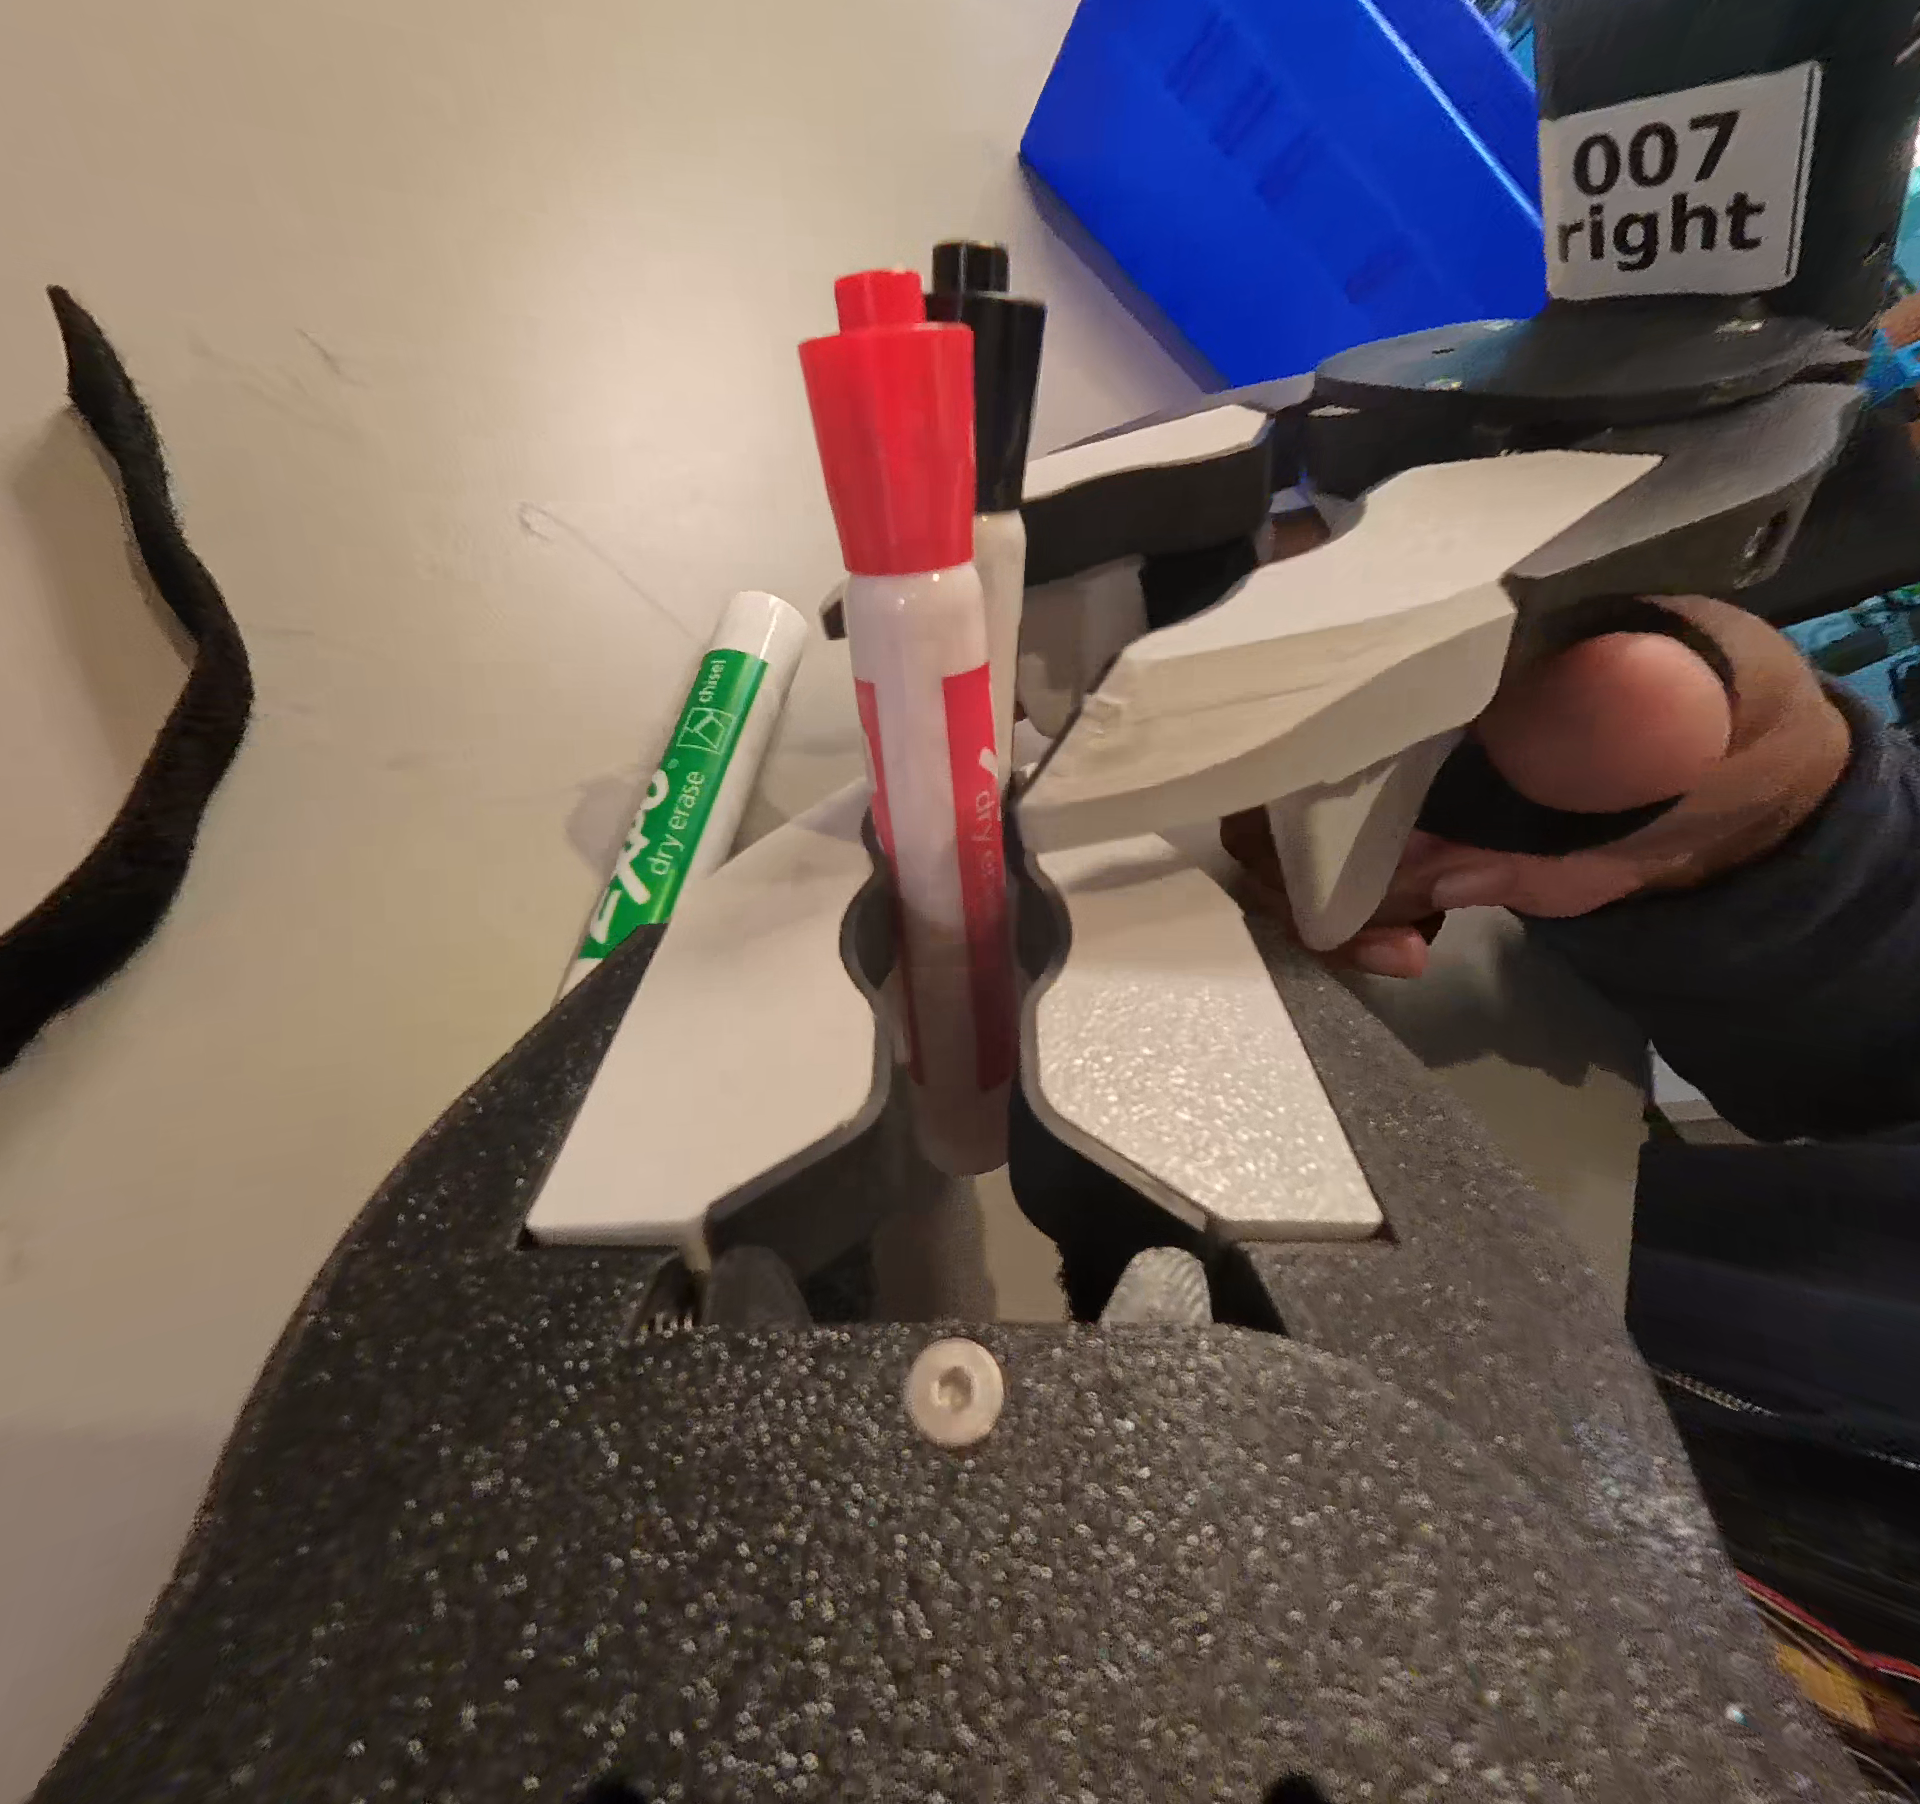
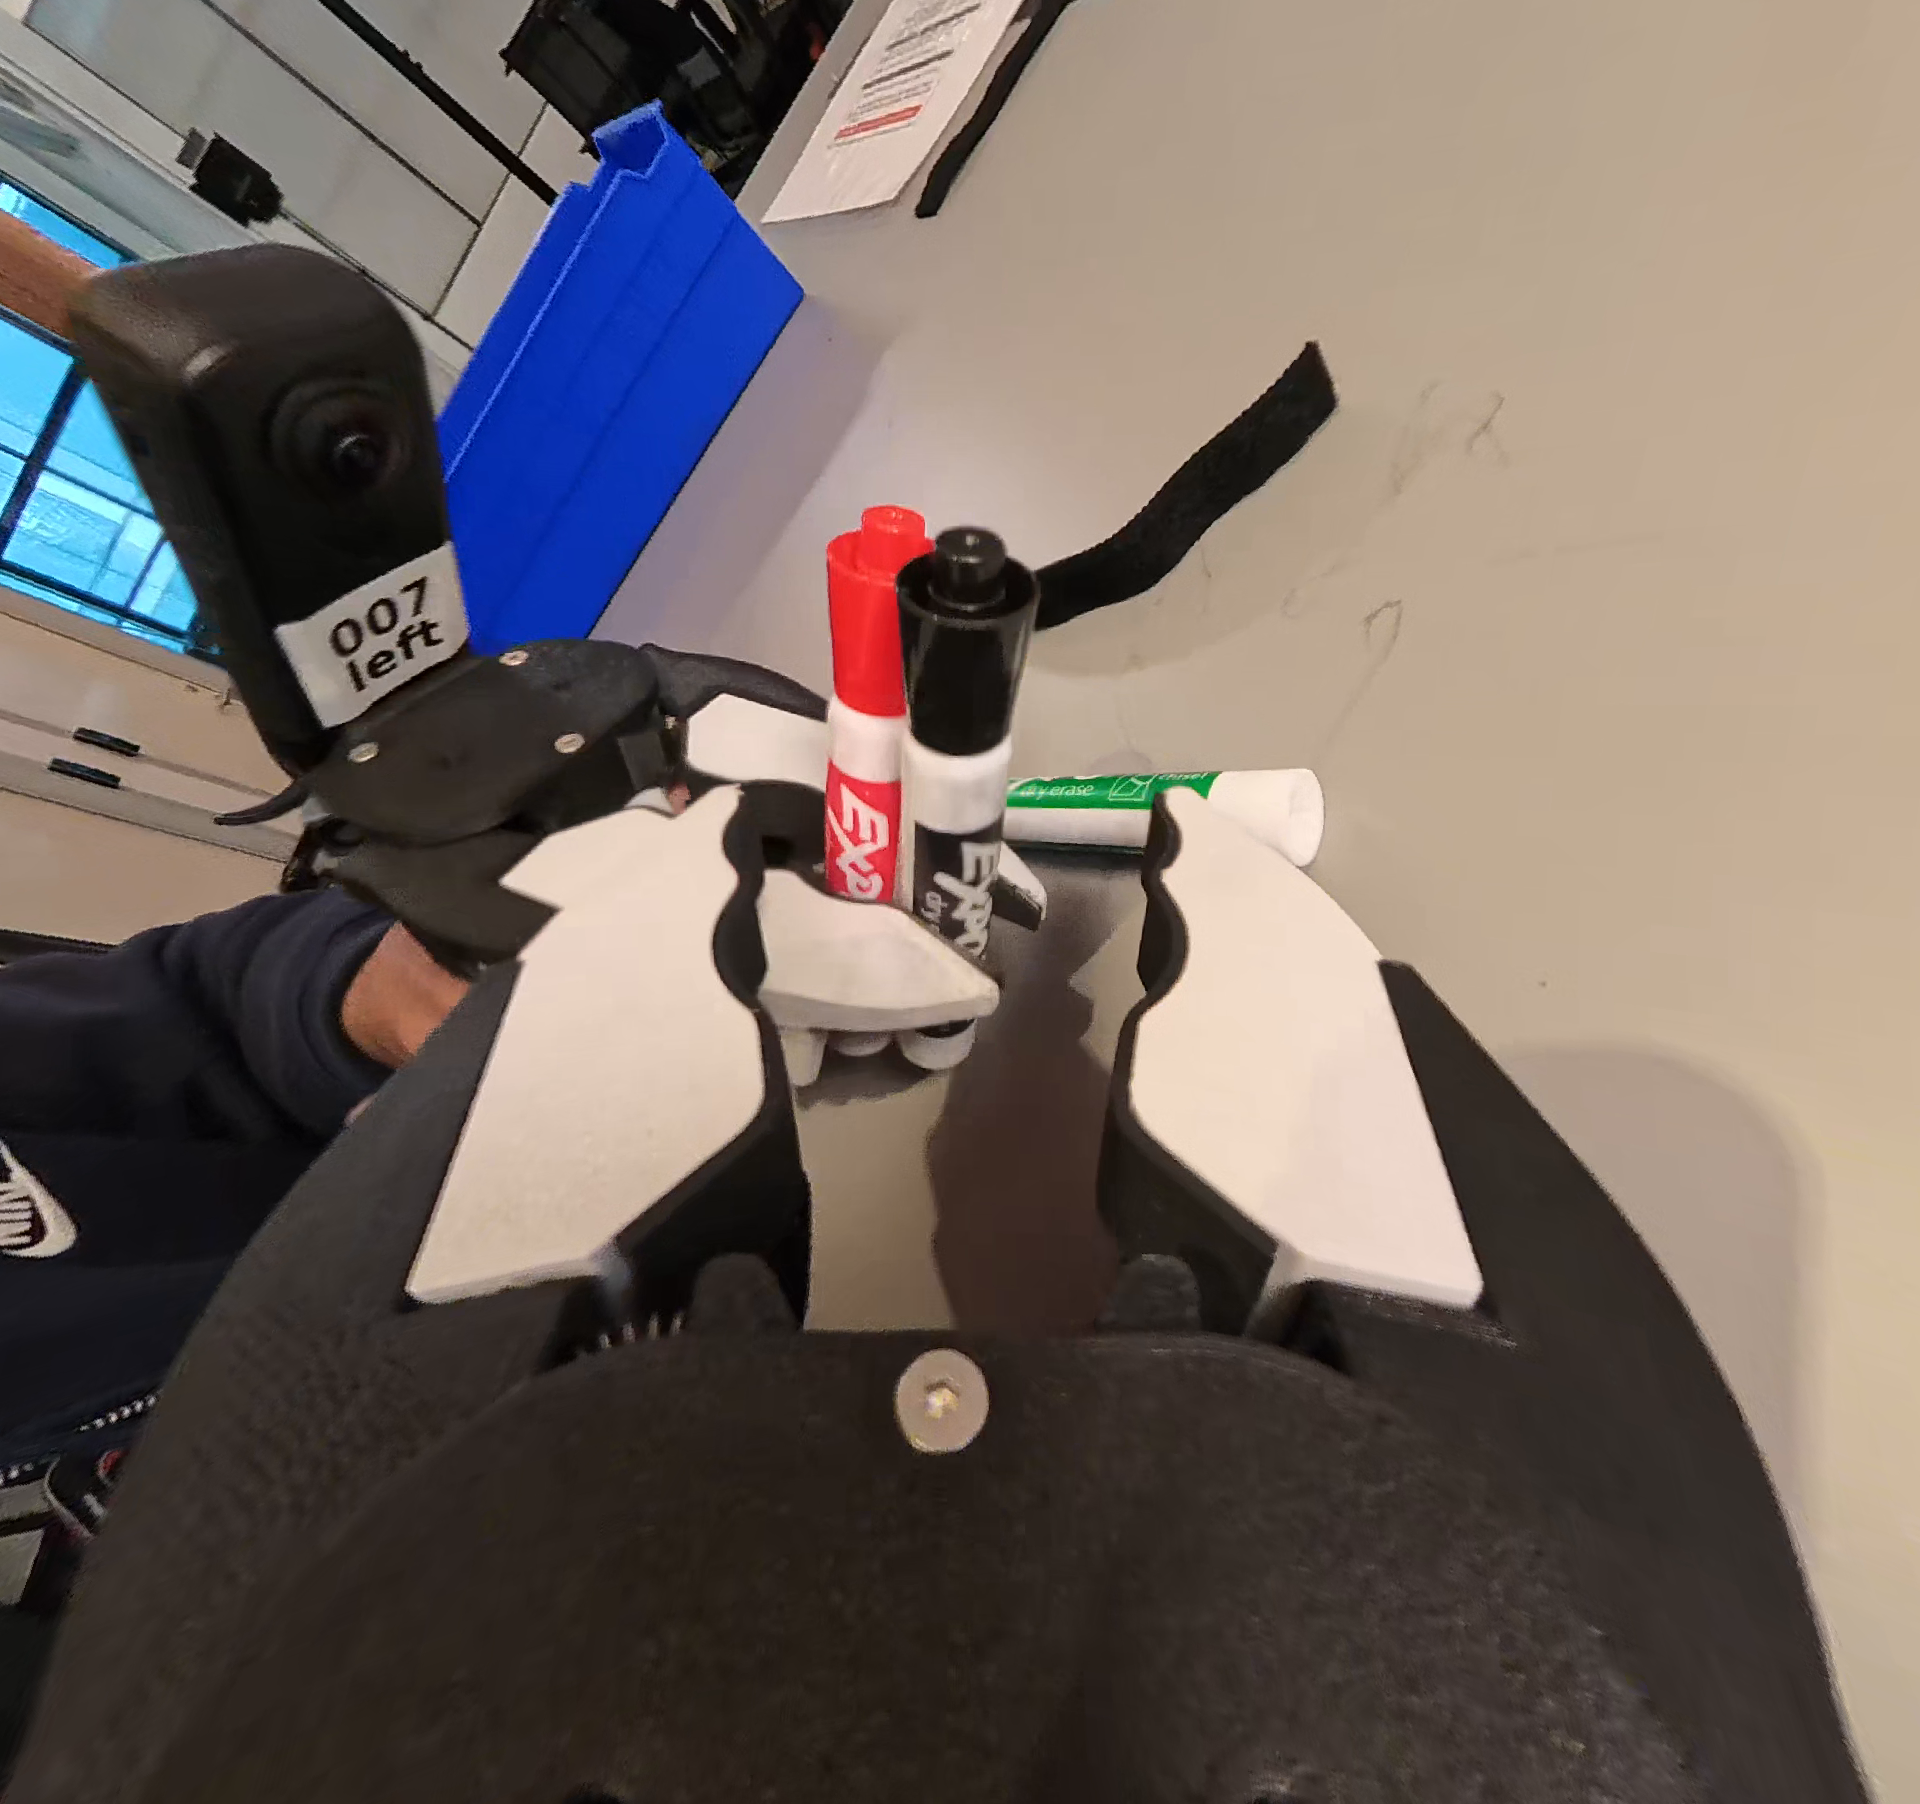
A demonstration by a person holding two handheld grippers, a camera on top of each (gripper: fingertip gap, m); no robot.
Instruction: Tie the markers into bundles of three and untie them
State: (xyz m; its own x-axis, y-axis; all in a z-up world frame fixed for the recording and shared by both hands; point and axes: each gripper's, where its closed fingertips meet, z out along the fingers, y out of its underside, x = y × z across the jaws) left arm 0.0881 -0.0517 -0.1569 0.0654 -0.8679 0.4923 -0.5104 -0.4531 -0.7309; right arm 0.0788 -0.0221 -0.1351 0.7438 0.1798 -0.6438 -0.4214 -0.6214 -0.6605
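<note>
Our left gripper [image 1: 951, 933] has its fingers closed on a red marker [image 1: 914, 674] and a black marker [image 2: 961, 715], both upright. Our right gripper [image 2: 951, 881] hangs wide open, gripping nothing. We see a green marker [image 2: 1164, 804] lying on the counter [image 1: 416, 300]; what the blue bin [image 1: 1278, 123] holds is hidden.

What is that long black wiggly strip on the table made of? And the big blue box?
The long black strip looks like soft fuzzy fabric, maybe a hook-and-loop strap: its edges look hairy and it lies limp and curved. The big blue box looks like hard moulded plastic: smooth, slightly shiny walls with stiff ridges.
</note>
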